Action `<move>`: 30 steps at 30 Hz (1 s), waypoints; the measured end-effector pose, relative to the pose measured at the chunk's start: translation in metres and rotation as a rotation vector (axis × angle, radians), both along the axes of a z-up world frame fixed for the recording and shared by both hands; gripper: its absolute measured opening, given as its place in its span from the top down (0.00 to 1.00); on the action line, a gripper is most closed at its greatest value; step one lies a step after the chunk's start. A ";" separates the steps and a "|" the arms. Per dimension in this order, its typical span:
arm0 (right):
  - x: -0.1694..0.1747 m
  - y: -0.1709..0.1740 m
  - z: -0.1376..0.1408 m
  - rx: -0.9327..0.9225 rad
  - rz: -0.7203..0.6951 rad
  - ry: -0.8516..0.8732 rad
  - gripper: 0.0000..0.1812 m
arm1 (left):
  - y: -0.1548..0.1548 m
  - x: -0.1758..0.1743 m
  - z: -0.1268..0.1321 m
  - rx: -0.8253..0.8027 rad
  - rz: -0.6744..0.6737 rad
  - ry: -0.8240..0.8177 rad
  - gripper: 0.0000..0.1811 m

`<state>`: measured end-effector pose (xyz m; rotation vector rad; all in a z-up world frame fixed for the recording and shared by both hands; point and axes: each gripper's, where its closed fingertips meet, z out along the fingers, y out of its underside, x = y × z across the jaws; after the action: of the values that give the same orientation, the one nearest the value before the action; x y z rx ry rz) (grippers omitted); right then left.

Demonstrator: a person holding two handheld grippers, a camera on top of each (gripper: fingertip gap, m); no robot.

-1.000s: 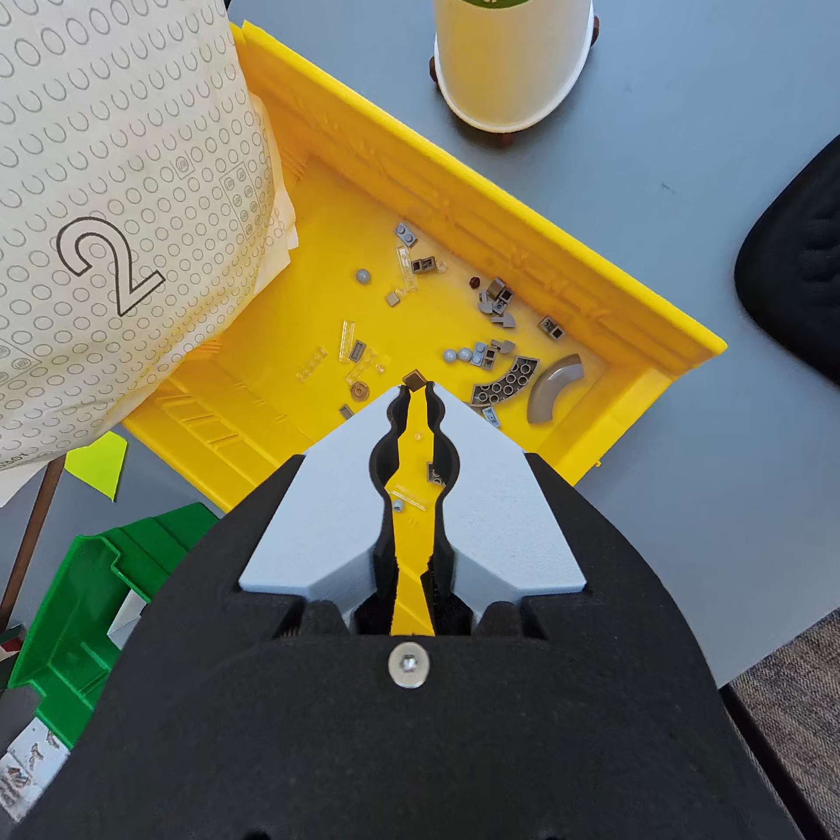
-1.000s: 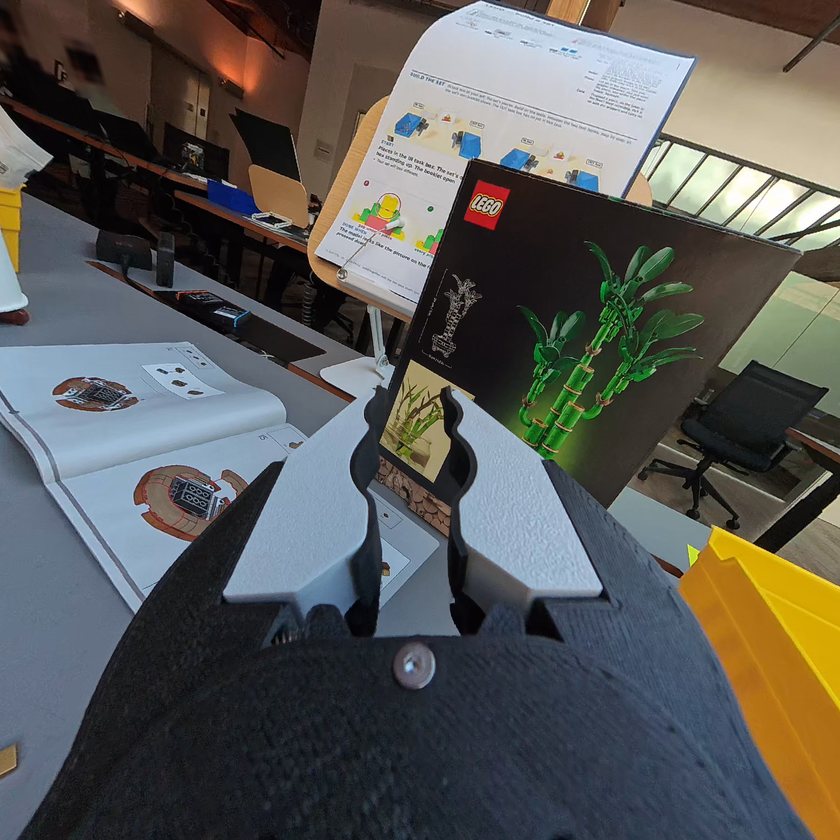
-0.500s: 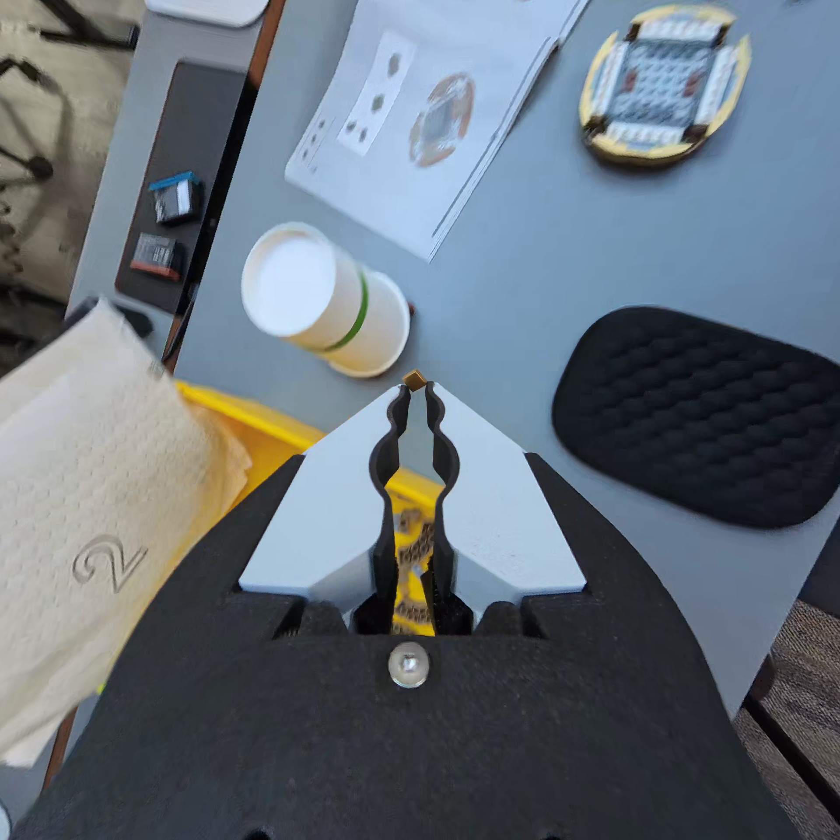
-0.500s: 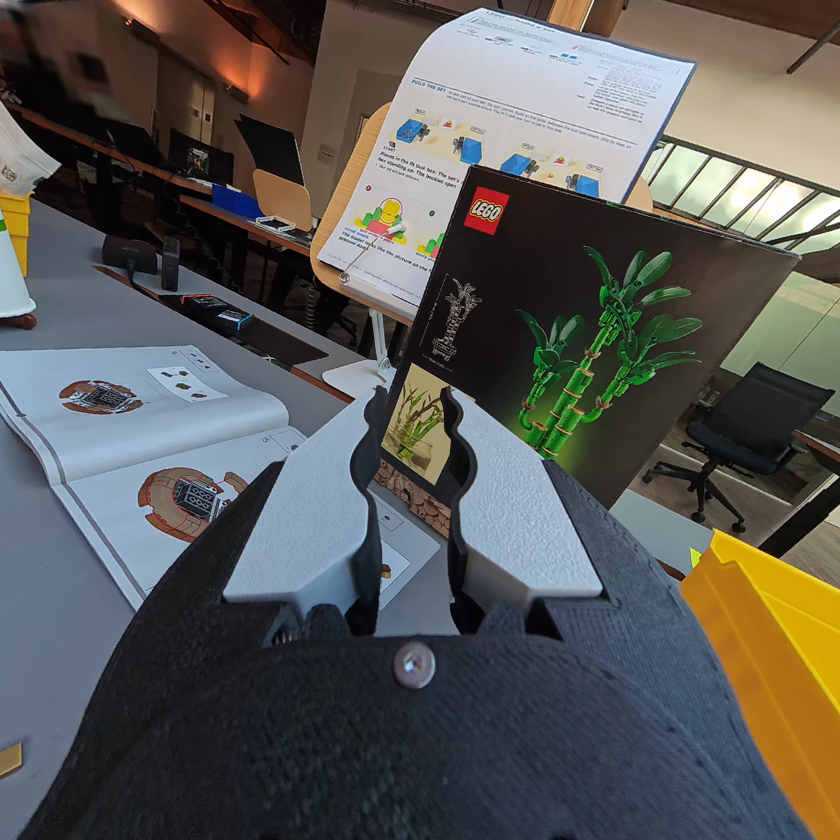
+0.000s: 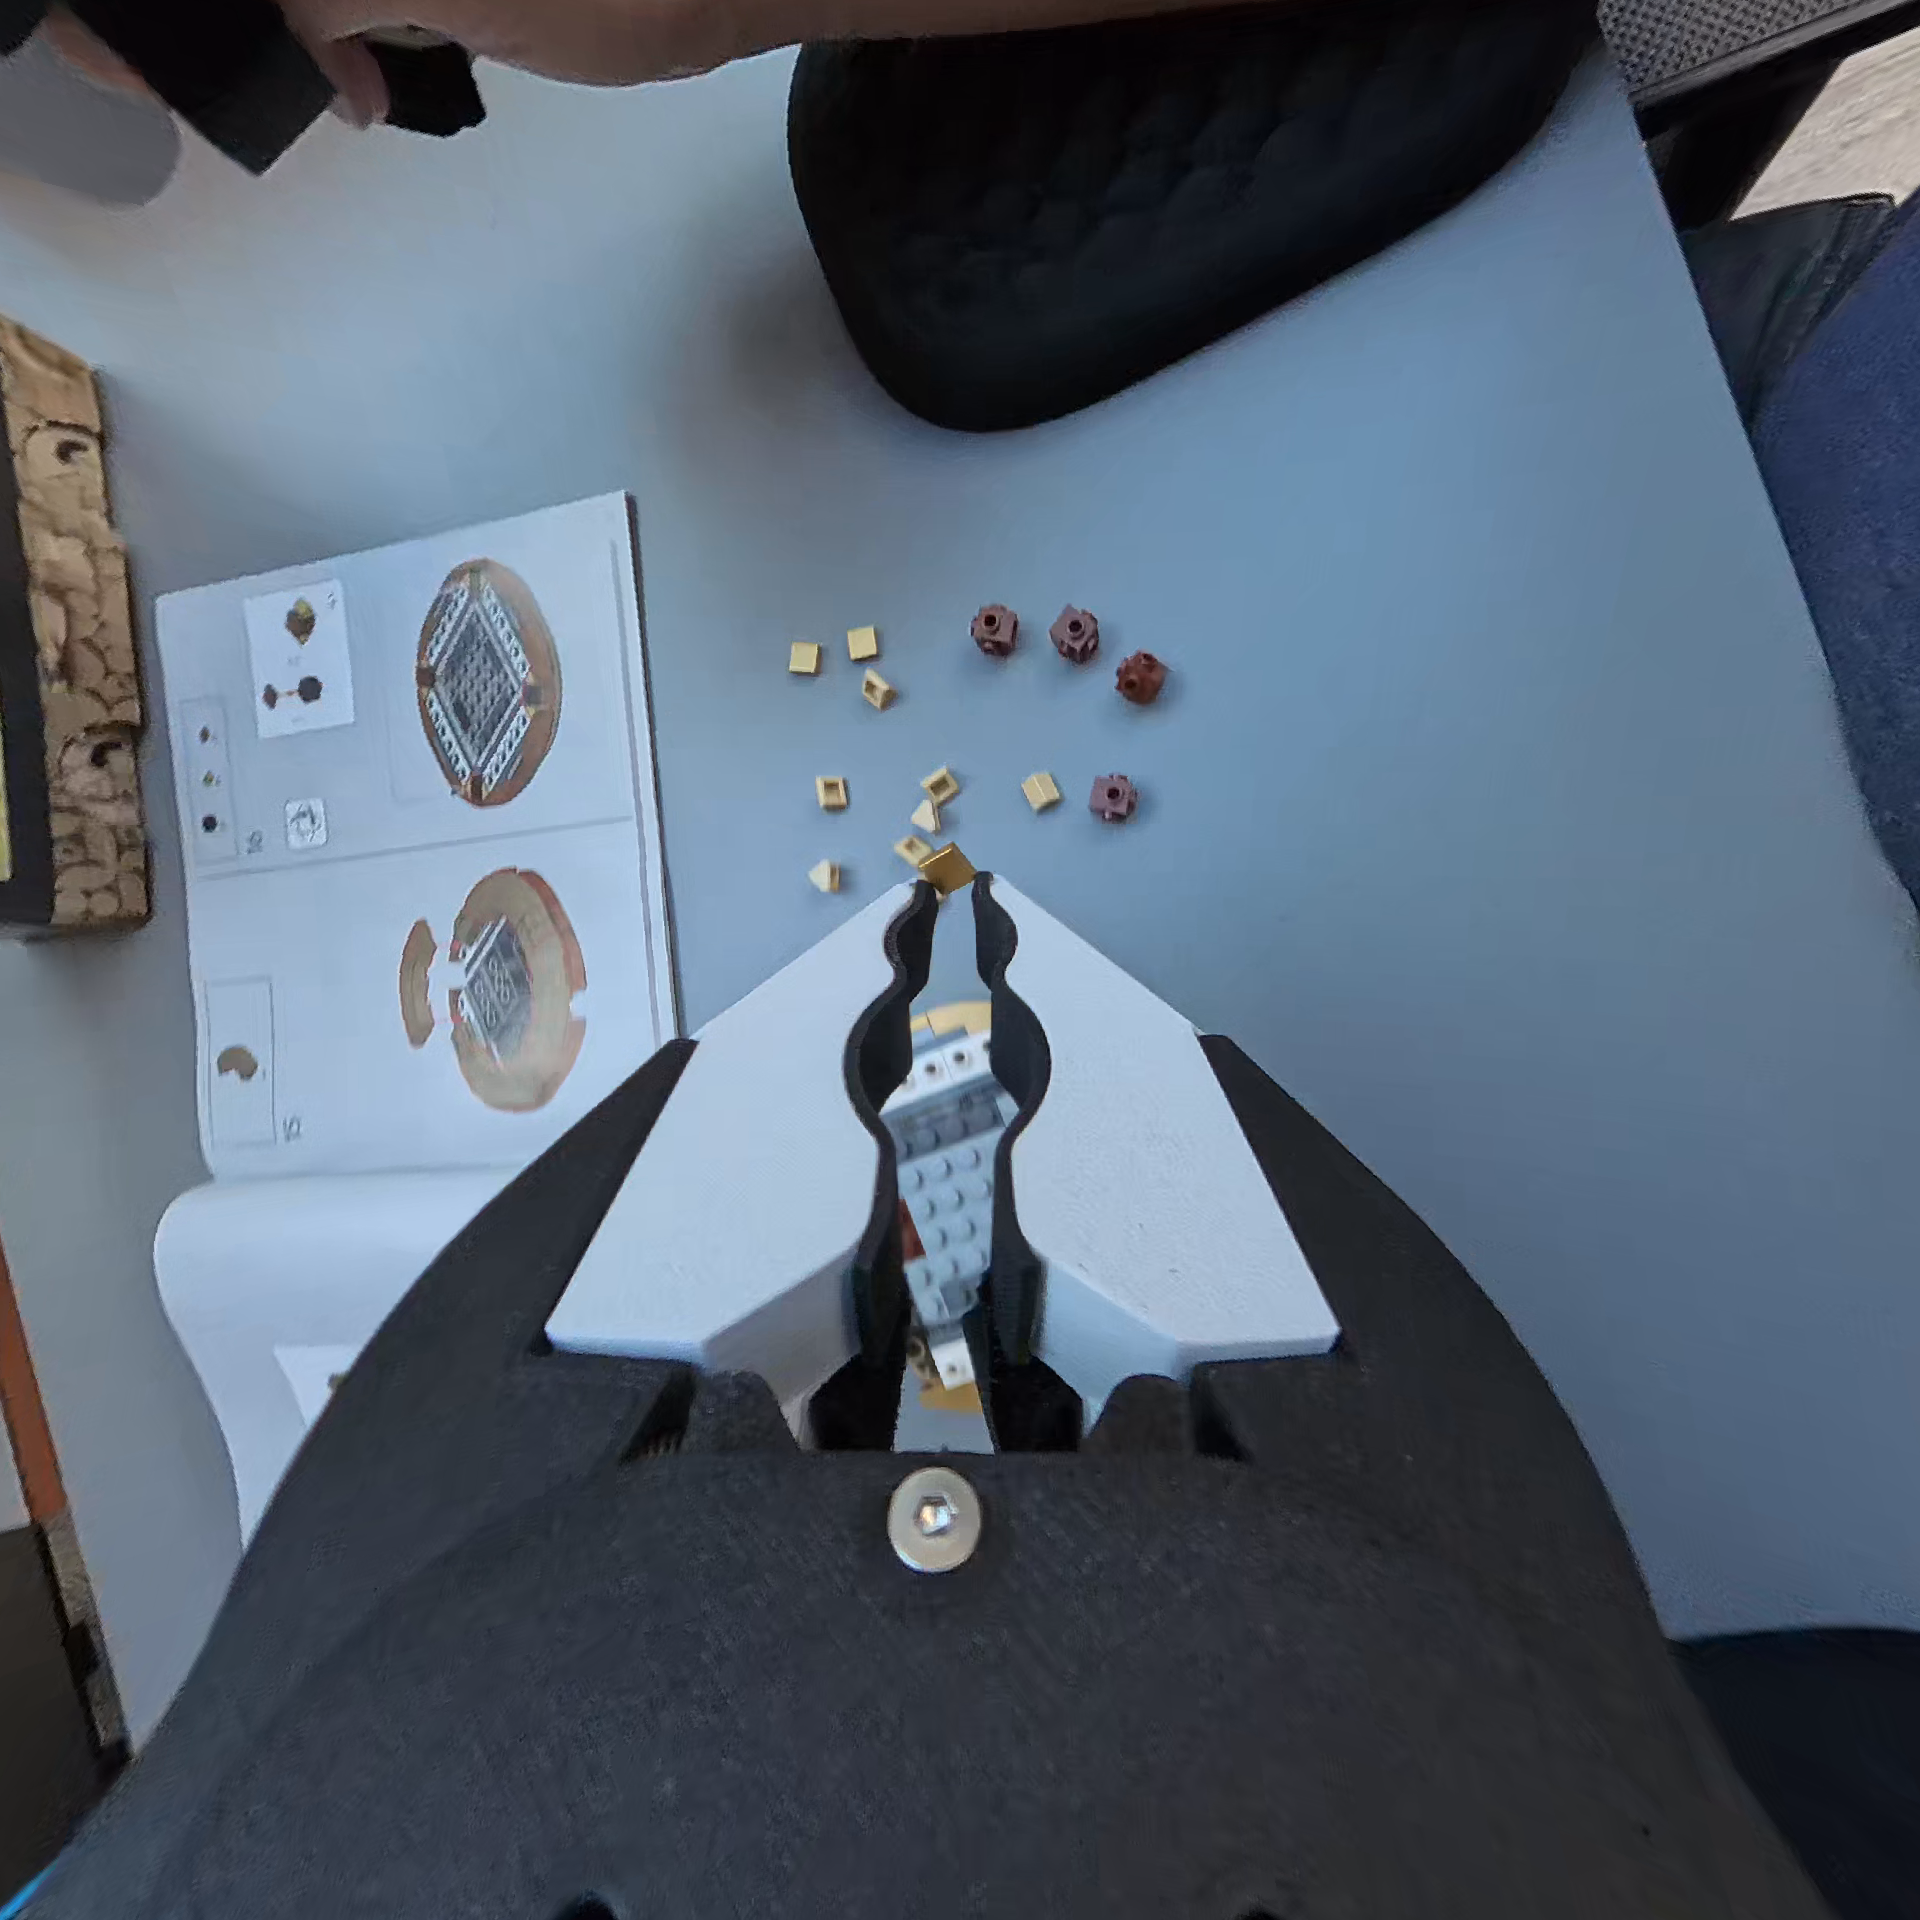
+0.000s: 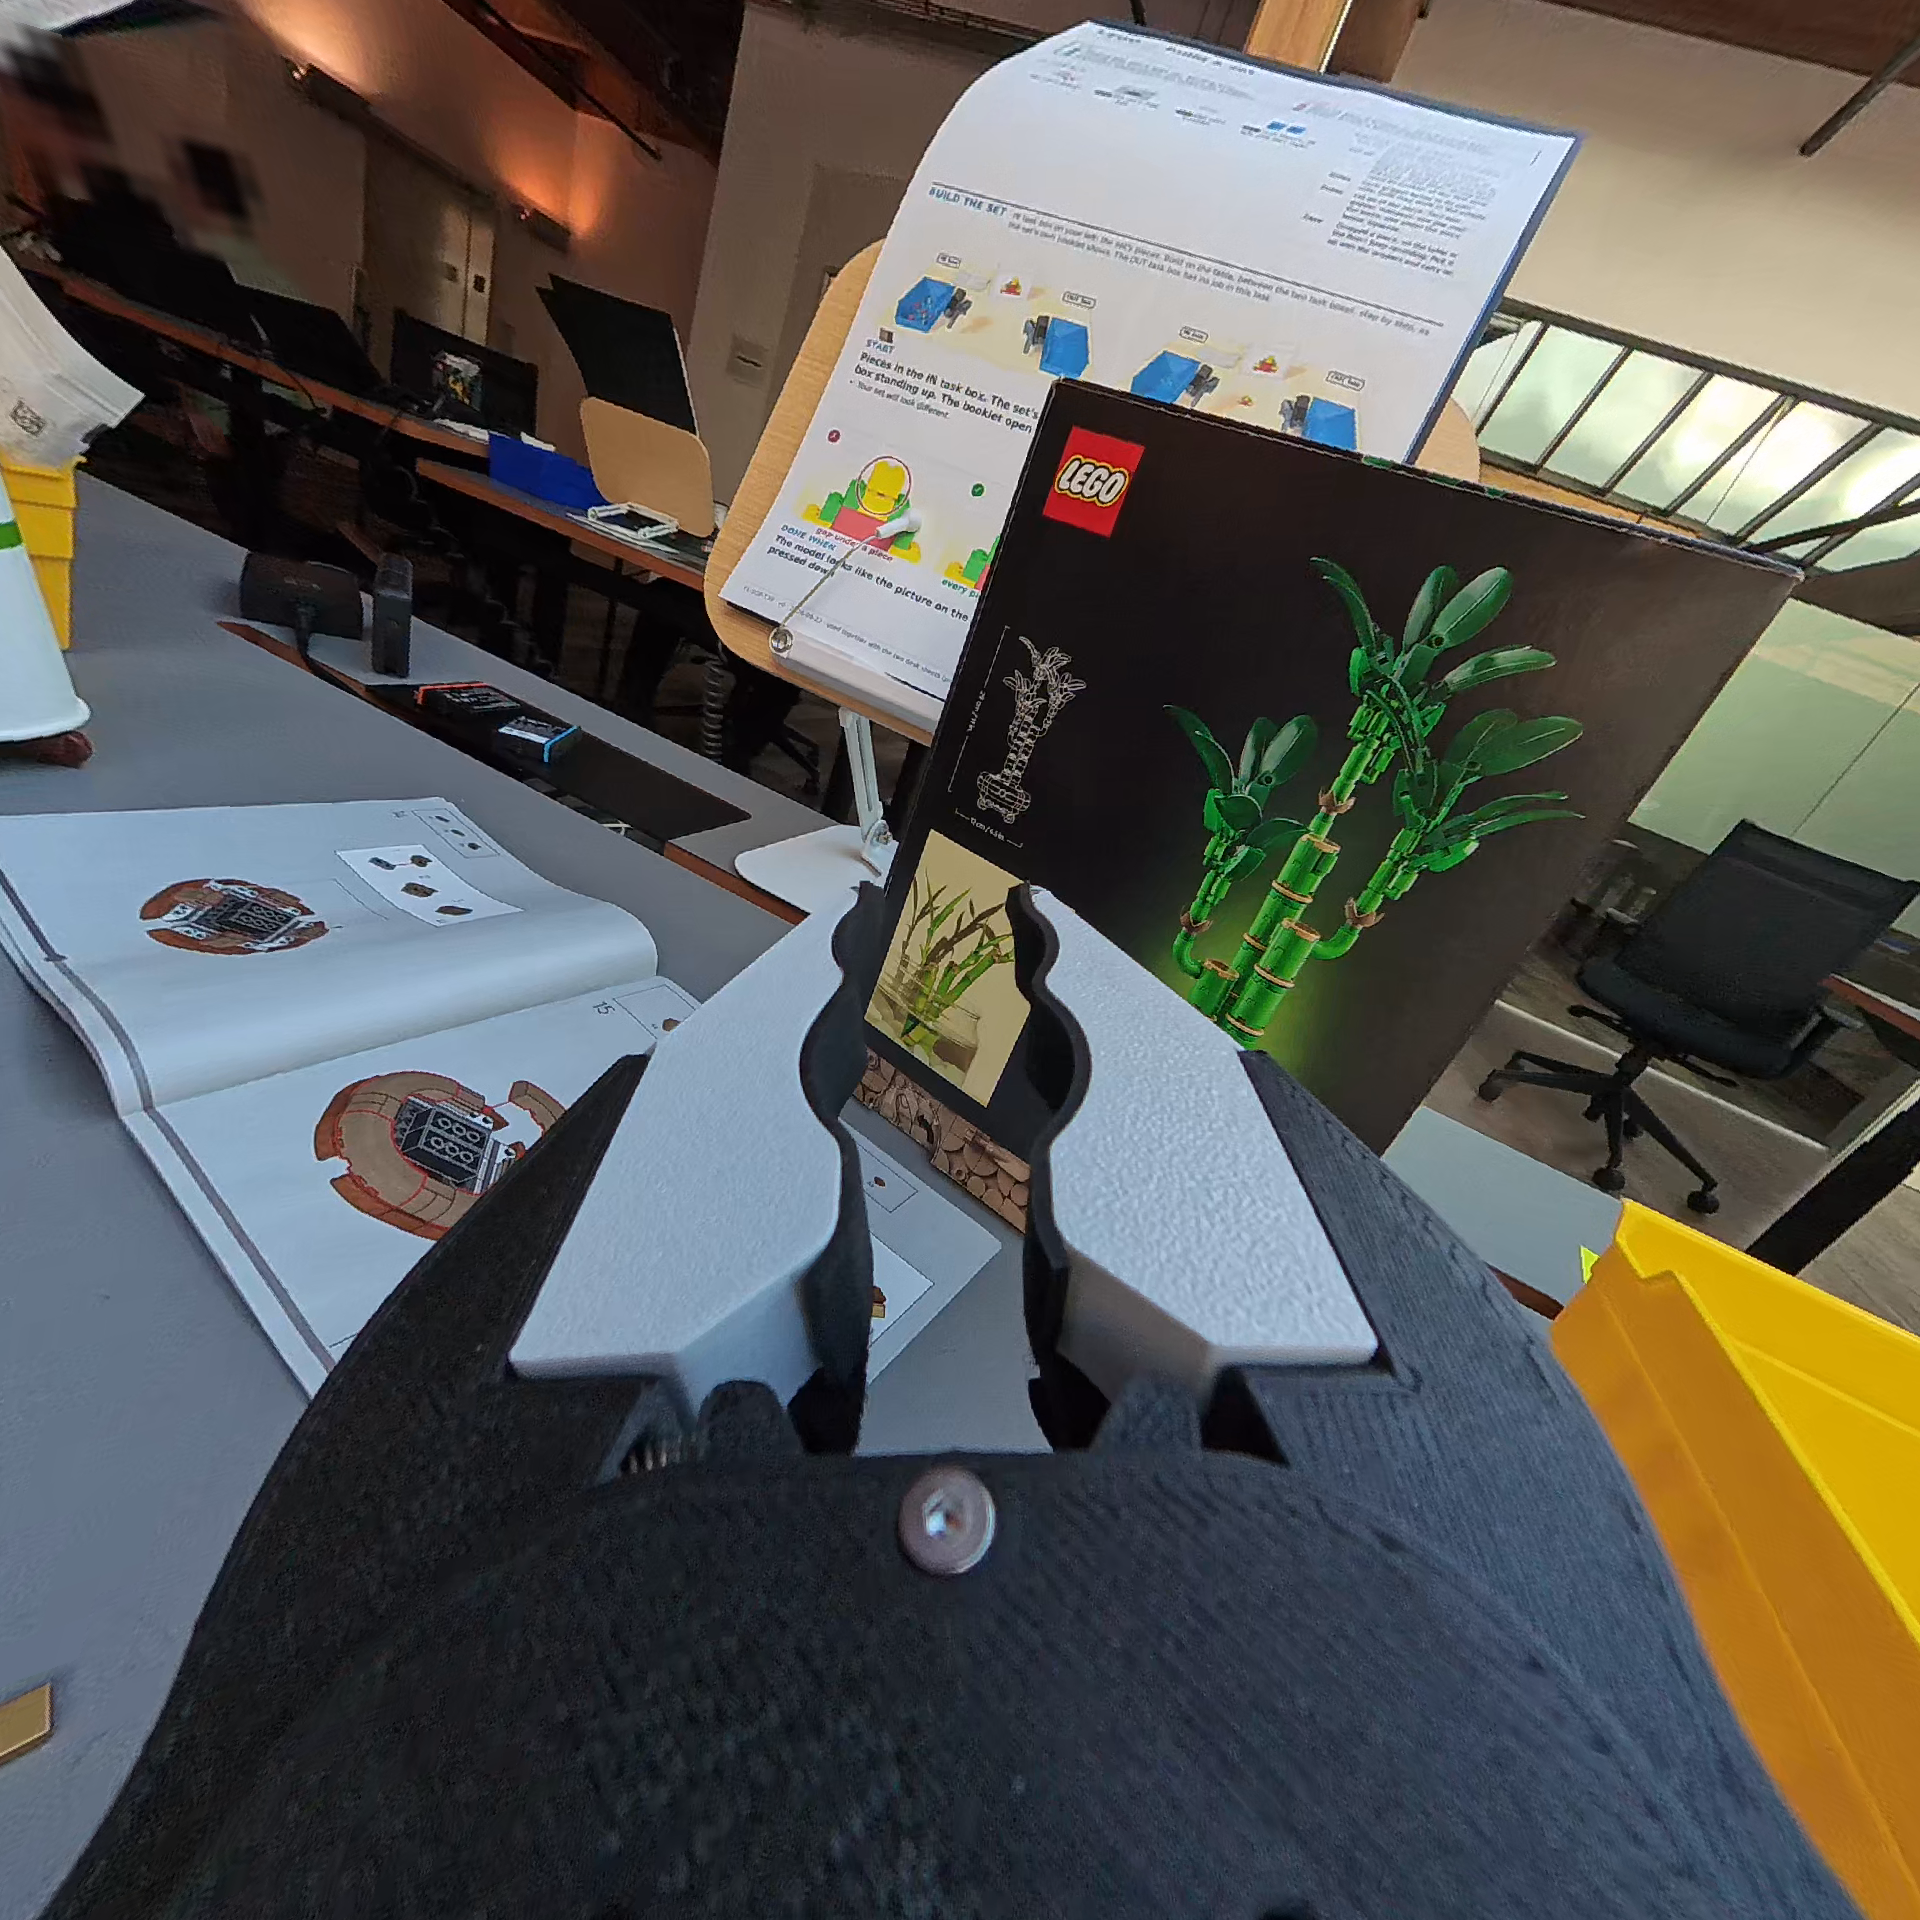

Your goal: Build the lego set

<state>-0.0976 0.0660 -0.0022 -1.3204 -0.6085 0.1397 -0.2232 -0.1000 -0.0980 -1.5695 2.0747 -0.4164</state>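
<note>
Swung from the yellow bin, left gripper [image 5: 948, 883] is shown pinching a tan tile [image 5: 948, 869] above loose tan pieces [image 5: 831, 793]; right gripper [image 6: 940, 914] is held parted, empty

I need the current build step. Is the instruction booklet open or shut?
Open. The instruction booklet lies spread flat on the grey table, two printed pages showing either side of its centre fold.

The left gripper [image 5: 950, 885] has swung away from the yellow bin it hung over a second ago, past the paper cup, and now hangs over the desk [image 5: 1351, 727] above a scatter of small tan pieces [image 5: 831, 794] and dark red pieces [image 5: 1074, 632]. The tan piece [image 5: 948, 867] it carried is still pinched at its tips (same grip throughout). The round grey model [image 5: 951, 1153] now shows through the gap between its fingers [image 5: 1101, 1091], with the open booklet [image 5: 416, 831] to one side.
</note>
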 end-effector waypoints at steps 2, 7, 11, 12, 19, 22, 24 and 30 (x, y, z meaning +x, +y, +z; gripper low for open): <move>0.001 0.000 0.001 0.000 0.003 0.002 0.87 | 0.007 0.022 -0.010 0.004 -0.019 0.017 0.97; 0.003 -0.001 0.005 0.005 0.014 0.019 0.87 | 0.028 0.055 -0.030 0.005 -0.051 0.097 0.97; 0.006 0.000 0.005 -0.003 0.011 0.027 0.86 | 0.041 0.062 -0.047 -0.011 -0.058 0.191 0.96; 0.008 0.000 0.006 -0.002 0.010 0.033 0.86 | 0.044 0.063 -0.050 -0.014 -0.055 0.209 0.97; 0.023 0.000 0.016 0.010 -0.012 0.083 0.86 | 0.050 0.067 -0.059 -0.009 -0.081 0.271 0.96; 0.029 0.000 0.019 0.011 -0.018 0.110 0.86 | 0.053 0.067 -0.056 -0.011 -0.062 0.253 0.96; 0.031 0.000 0.020 0.012 -0.018 0.126 0.86 | 0.051 0.071 -0.052 -0.035 -0.052 0.219 0.95; 0.034 0.000 0.023 0.014 -0.024 0.135 0.86 | 0.034 0.084 -0.049 -0.007 -0.134 0.150 0.91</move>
<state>-0.0632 0.0659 0.0203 -1.2929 -0.4787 0.2028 -0.1388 -0.0655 -0.1469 -1.5120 2.3033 -0.3637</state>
